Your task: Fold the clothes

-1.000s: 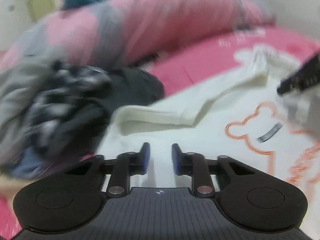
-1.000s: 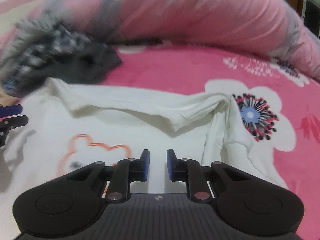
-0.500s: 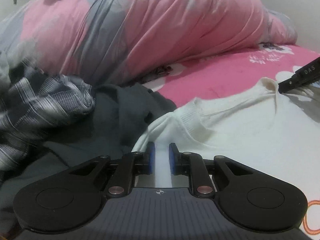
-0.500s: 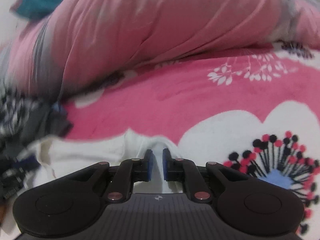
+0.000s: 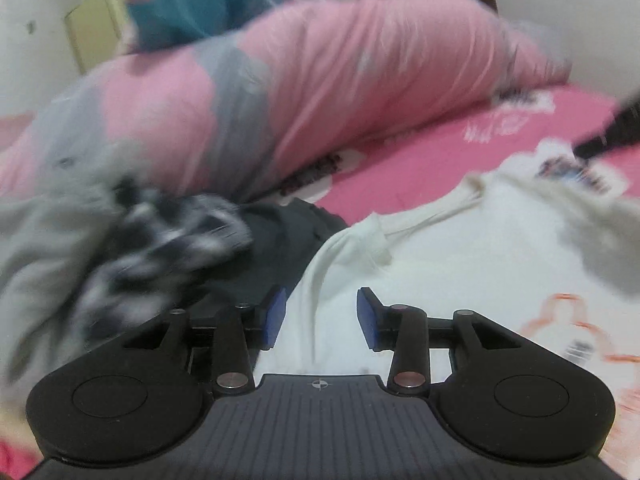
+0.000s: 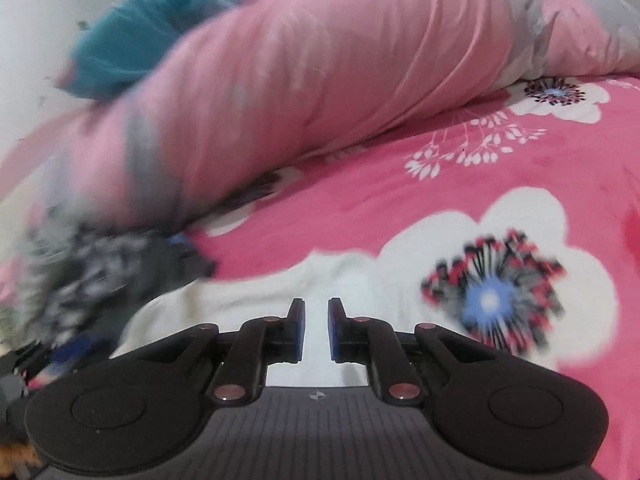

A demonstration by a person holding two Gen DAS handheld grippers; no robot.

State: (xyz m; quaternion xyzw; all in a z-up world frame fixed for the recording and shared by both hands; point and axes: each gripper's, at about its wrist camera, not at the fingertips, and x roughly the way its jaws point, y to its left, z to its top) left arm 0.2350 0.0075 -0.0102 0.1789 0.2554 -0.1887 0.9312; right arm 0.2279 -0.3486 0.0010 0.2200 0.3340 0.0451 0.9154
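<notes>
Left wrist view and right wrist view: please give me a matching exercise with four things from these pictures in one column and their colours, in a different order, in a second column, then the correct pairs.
Things:
1. T-shirt lying on the bed
2. Bed sheet
3. Rolled quilt at the back
4. Bundle on top of the quilt

Colours:
A. teal
B. cream white with an orange outline print
C. light pink with grey patches
D. bright pink with white flowers

Pairs: 1-B, 2-D, 3-C, 4-A

I am in a home bedroom: a bright pink flower-printed bedsheet spreads below me, a rolled pink-and-grey quilt behind, loose crumpled clothes alongside.
</notes>
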